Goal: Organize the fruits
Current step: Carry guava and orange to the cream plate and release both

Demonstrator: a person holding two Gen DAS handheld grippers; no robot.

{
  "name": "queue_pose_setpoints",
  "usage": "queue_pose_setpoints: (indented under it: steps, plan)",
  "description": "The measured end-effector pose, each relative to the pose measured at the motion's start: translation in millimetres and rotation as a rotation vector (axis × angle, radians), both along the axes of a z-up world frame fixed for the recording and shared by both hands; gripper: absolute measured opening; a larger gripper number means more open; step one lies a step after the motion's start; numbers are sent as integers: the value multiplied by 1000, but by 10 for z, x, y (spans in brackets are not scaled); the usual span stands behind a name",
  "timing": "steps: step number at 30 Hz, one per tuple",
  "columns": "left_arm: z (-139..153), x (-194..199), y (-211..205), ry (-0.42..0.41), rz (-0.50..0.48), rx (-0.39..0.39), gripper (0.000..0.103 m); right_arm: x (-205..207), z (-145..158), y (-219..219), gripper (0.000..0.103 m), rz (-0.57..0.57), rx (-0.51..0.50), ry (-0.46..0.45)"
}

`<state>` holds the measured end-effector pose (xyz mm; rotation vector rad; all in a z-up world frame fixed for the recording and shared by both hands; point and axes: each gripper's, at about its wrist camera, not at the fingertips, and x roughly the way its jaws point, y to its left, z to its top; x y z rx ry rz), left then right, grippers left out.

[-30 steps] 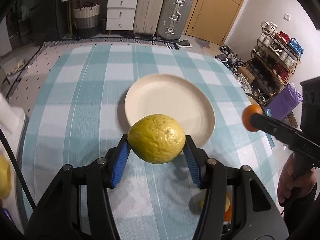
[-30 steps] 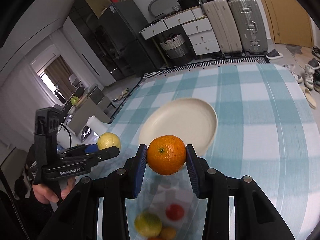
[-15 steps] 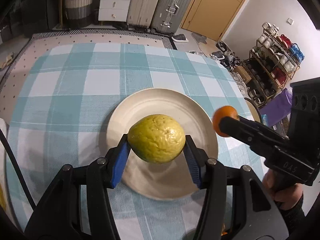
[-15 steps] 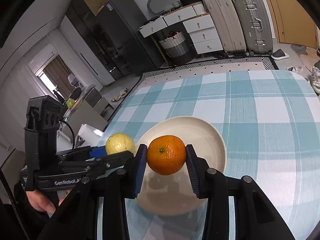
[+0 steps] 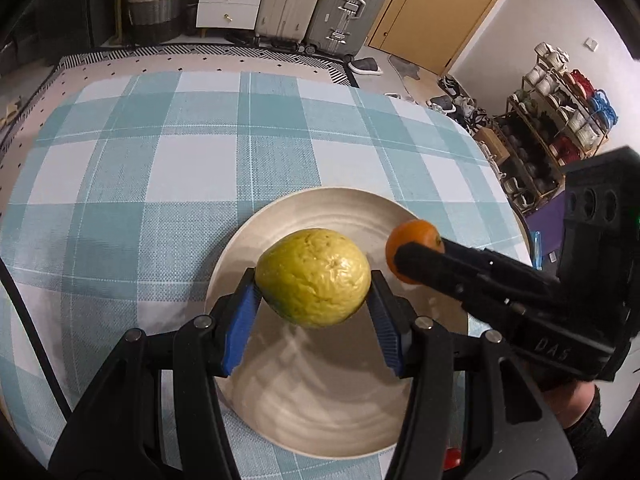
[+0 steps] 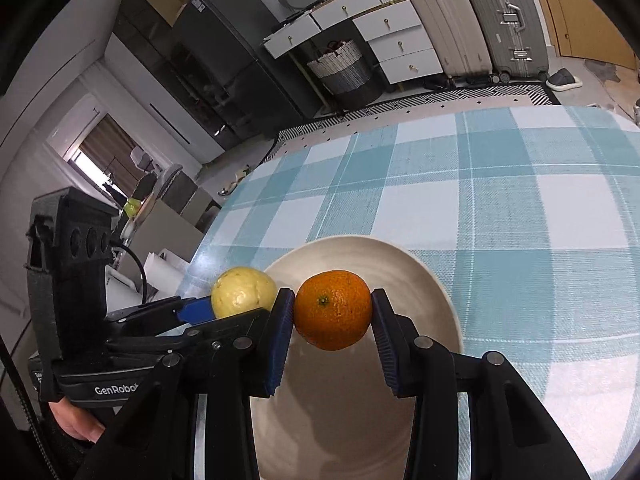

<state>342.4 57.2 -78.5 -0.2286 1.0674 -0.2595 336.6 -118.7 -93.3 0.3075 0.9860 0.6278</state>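
Observation:
My left gripper (image 5: 312,304) is shut on a bumpy yellow fruit (image 5: 313,278), held a little above the cream plate (image 5: 344,216). From the right wrist view the same yellow fruit (image 6: 243,292) shows at the left, over the plate's left rim. My right gripper (image 6: 333,320) is shut on an orange (image 6: 333,310), which hangs over the plate (image 6: 424,280). In the left wrist view that orange (image 5: 414,240) sits at the tip of the right gripper's black arm, above the plate's right side. Both fruits are clear of the plate's surface.
The plate lies on a table with a teal and white checked cloth (image 5: 140,168). A red fruit (image 5: 452,458) peeks out at the near table edge under my left gripper. A hand (image 6: 76,426) holds the left gripper. Suitcases, drawers and a shoe rack stand beyond the table.
Both grippers have moved forward and down over the plate, each still gripping its fruit. The plate now fills the space under both fruits, and the two grippers are closer together.

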Motion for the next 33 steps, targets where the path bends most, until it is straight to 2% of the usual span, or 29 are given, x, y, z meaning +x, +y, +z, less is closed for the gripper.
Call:
queue_pose_setpoints:
  steps: [6, 10, 11, 14, 15, 17, 23, 33]
  plan:
    - [-115, 108, -9, 15, -16, 17, 51, 37, -137, 48, 40, 4, -17, 29]
    - [-158, 134, -9, 27, -20, -2, 51, 1, -152, 26, 41, 4, -15, 36]
    - [-165, 140, -12, 29, -17, 6, 51, 0, -154, 12, 43, -2, -14, 38]
    - [-134, 132, -37, -1, -21, 34, 51, 1, -131, -51, 60, -31, 7, 58]
    - [-99, 120, -40, -13, -29, 23, 51, -1, -116, -55, 69, -30, 17, 51]
    - [-41, 87, -30, -24, -37, -2, 57, -32, -65, -86, 75, -49, 9, 32]
    - [94, -41, 59, -62, -9, 25, 58, -138, 112, -280, 75, -112, 25, -6]
    - [275, -319, 184, -89, 17, 50, 58, -391, 390, -459, 75, -141, -18, -68]
